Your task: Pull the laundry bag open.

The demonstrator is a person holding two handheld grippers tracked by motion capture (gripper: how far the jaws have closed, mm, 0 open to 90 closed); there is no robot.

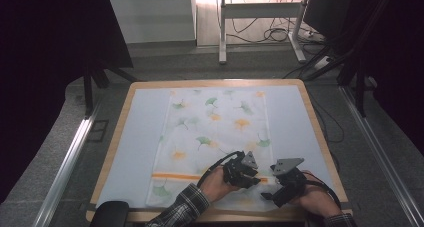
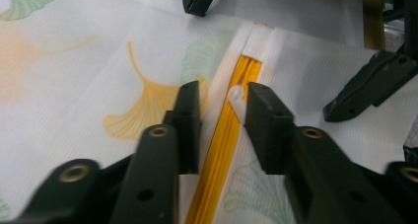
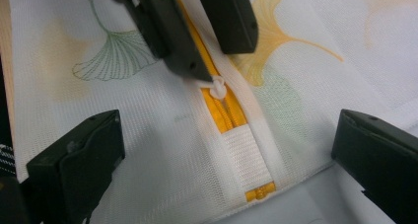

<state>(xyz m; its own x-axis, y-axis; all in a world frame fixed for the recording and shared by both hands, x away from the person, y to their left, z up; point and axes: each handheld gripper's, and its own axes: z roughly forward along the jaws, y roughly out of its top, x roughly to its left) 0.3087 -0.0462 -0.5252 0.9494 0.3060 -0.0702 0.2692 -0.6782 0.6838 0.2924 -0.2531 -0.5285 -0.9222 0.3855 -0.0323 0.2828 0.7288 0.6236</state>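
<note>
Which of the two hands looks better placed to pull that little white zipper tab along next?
Left. The left gripper already straddles the zipper tab; the right gripper's jaws stand wide apart on the mesh bag.

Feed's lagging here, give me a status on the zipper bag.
Left hand-held gripper straddles the white zipper pull, pads not clamped. Right hand-held gripper open, jaws resting on the mesh bag at the zipper's end. Nothing in the way.
</note>
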